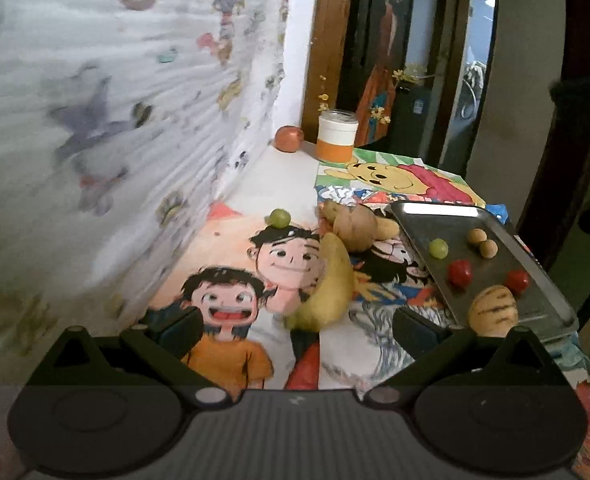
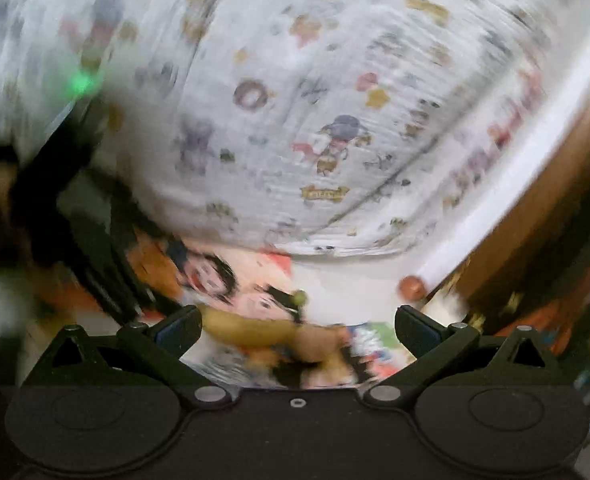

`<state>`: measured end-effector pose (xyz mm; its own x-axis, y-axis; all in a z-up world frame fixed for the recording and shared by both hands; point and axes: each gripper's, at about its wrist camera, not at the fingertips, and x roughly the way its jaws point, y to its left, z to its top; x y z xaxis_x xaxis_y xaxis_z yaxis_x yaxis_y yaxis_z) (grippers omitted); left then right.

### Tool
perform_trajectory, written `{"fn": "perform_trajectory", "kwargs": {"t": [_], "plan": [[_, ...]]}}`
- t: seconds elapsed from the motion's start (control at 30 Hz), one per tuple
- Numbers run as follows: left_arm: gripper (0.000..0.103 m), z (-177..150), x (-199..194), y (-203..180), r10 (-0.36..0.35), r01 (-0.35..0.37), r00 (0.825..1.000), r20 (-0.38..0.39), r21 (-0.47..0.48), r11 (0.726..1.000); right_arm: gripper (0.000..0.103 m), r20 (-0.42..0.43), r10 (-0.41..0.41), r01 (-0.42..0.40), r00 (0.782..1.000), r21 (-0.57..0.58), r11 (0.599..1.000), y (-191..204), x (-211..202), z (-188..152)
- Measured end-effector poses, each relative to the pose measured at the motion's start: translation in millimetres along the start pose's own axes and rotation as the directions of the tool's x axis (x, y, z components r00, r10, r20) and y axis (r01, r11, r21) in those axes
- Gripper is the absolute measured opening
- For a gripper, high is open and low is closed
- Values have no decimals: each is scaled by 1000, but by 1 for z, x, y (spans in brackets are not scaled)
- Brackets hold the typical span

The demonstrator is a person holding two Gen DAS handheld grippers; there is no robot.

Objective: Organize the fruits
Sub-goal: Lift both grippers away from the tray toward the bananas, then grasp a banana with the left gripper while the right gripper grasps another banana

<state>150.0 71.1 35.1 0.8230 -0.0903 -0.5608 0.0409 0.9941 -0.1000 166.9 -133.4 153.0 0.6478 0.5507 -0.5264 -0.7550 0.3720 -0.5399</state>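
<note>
In the left wrist view my left gripper [image 1: 297, 330] is open and empty above the cartoon tablecloth. A yellow banana [image 1: 329, 284] lies just ahead between its fingers. Brown ginger-like pieces [image 1: 357, 226] and a green grape [image 1: 280, 218] lie beyond. A metal tray [image 1: 535, 304] at the right holds a green grape [image 1: 438, 248], two red tomatoes [image 1: 460, 273], two brown nuts [image 1: 482, 242] and a striped yellow fruit [image 1: 493, 311]. The right wrist view is blurred; my right gripper [image 2: 297, 330] is open and empty over the banana [image 2: 251, 330] and grape [image 2: 299, 298].
An orange-and-white jar [image 1: 336, 136] and a reddish round fruit [image 1: 289, 139] stand at the table's far end. A patterned curtain [image 1: 115, 120] runs along the left. The left gripper's dark body [image 2: 55, 220] shows at the left of the right wrist view.
</note>
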Motion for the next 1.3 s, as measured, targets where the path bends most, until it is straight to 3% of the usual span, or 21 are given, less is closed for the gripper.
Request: {"fn": "perform_trajectory", "kwargs": {"t": [0.1,0.23,0.43,0.7,0.87,0.93,1.17,1.3], "plan": [[103,9,18,-6,-3,3,1000,-9,17,1000,102,2,-65,64,998,-141,988,-4,22,-12],[103,14,44,-13,-26,27,999,-27,22,999,102,-25,-55,50,998,-180,982,-10,59,-37],[102,19,75,-22,-4,6,1000,-27,48,999,101,-114,-71,60,991,-98,993,-24,124,-77],[92,26,105,-28,4,3,998,-65,99,995,85,-168,4,-3,986,10,1000,-43,185,-106],[82,26,116,-26,-14,24,994,-111,95,995,71,-172,68,-58,983,64,996,-52,208,-110],[79,25,118,-25,-18,30,992,-126,95,995,60,-176,76,-66,982,59,996,-51,216,-111],[72,24,124,-29,-23,39,988,-151,104,994,56,-160,111,-95,981,105,990,-59,225,-110],[59,27,126,-30,-22,38,988,-153,103,994,47,-152,171,-142,973,184,973,-68,229,-111]]}}
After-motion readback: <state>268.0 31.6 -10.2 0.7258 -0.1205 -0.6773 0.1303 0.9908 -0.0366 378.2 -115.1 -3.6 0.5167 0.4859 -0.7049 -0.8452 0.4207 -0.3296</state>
